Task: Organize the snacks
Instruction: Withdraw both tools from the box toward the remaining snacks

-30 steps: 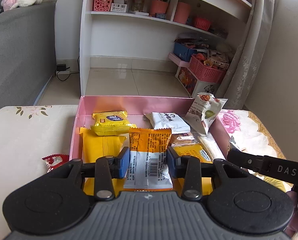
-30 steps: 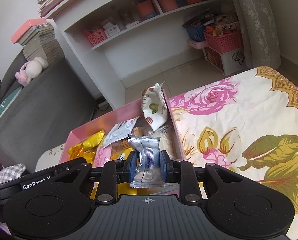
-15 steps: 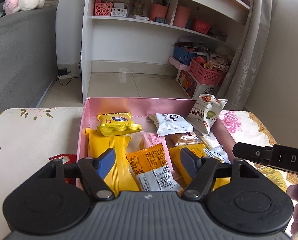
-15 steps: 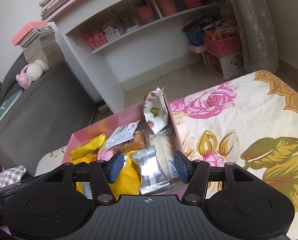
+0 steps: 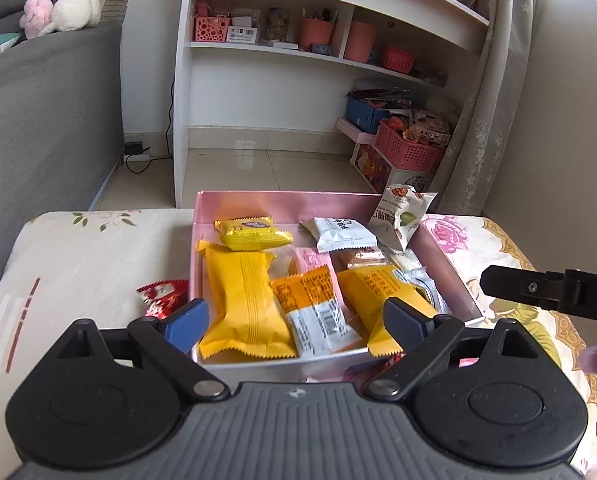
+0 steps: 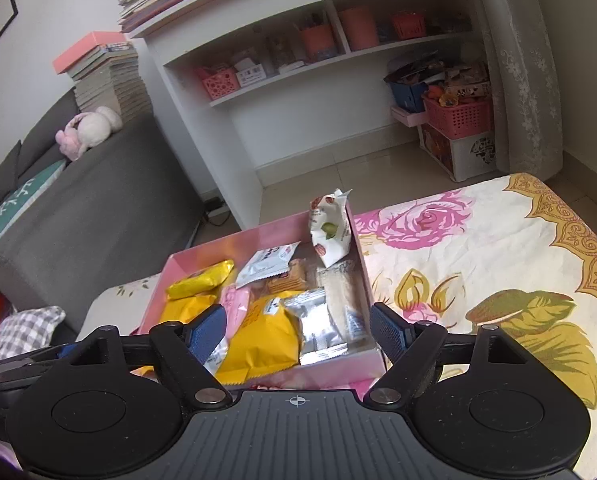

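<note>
A pink box (image 5: 282,200) (image 6: 258,236) on the flowered bed holds several snack packets. An orange and white packet (image 5: 318,312) lies in it among yellow ones (image 5: 244,304), below my left gripper (image 5: 296,320), whose jaws are opening with nothing pressed between them. In the right wrist view a silver packet (image 6: 318,326) lies flat near the box's front right corner. My right gripper (image 6: 298,332) hangs above it, jaws opening and free of it. A white packet with a green picture (image 6: 330,228) leans on the box's far right wall. A red wrapper (image 5: 162,296) lies outside, left of the box.
The right gripper's black body (image 5: 550,292) and a fingertip (image 5: 596,360) show at the right edge. Another red wrapper (image 5: 372,368) lies in front of the box. A grey sofa (image 6: 90,200) is at the left, a white shelf unit (image 5: 318,60) behind, a pink basket (image 6: 458,116) on the floor.
Both grippers let go of their packets and spread wide. The orange and white packet and the silver packet now lie in the box. Both grippers drew back and up.
</note>
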Available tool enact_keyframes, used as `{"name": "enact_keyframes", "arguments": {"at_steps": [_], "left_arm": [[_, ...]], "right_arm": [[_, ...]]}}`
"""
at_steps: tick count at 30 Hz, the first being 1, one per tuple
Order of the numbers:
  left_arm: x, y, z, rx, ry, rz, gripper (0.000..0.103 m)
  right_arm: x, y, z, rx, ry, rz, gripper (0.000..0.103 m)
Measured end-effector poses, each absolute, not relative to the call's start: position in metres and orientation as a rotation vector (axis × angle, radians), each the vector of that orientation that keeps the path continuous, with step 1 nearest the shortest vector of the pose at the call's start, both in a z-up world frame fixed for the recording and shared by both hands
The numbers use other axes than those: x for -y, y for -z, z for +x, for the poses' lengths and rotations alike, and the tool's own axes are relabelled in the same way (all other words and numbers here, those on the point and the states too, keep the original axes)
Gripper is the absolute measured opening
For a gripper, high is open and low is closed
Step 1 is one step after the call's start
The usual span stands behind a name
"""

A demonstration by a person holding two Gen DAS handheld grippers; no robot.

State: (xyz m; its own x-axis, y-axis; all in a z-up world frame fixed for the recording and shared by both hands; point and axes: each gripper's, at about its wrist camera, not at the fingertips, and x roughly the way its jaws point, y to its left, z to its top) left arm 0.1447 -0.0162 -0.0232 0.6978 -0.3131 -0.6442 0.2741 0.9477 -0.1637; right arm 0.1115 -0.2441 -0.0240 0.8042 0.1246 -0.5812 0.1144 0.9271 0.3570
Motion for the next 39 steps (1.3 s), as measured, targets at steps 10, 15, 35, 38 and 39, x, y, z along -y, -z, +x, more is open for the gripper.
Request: {"name": "enact_keyframes", "arguments": {"at_steps": [10,15,35,38,39], "left_arm": [[-0.001,0.013,0.112,-0.752,0.296,-0.022,0.102],[-0.008,0.011,0.097,-0.757,0.292,-0.017,0.103],[-0.025,0.025,0.055,-0.777,0.31,0.044,0.103],[-0.028,0.028,0.052,-0.766,0.307,0.057,0.103],[-0.029,0.029,0.052,-0.763,0.306,0.06,0.103]], "right_arm": [[0.231,0.006,0.081,-0.641,-0.009,0.32,0.089],[0.227,0.0,0.068,-0.634,-0.023,0.28,0.092],[0.201,0.012,0.014,-0.639,-0.072,0.112,0.094],[0.199,0.015,0.013,-0.638,-0.07,0.096,0.094],[0.199,0.016,0.012,-0.64,-0.07,0.094,0.094]]}}
